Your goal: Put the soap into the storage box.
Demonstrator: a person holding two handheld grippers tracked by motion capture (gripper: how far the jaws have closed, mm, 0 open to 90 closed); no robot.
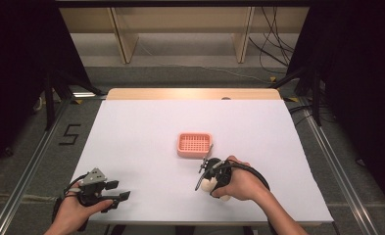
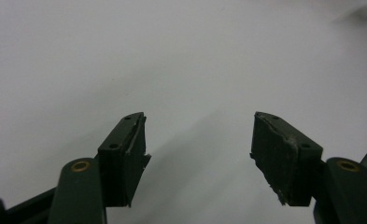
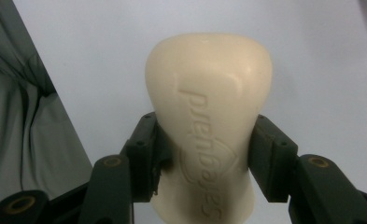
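A lab: white-covered table [image 1: 131, 147], metal floor rails [image 1: 26, 169], loose cables [image 1: 273, 46]

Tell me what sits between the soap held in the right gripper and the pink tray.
Nothing: in the high view only a short strip of bare white table separates the soap, clamped in the right gripper, from the pink tray.

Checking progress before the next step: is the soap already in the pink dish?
No, the soap sits clamped between the right gripper fingers, and the pink dish holds nothing.
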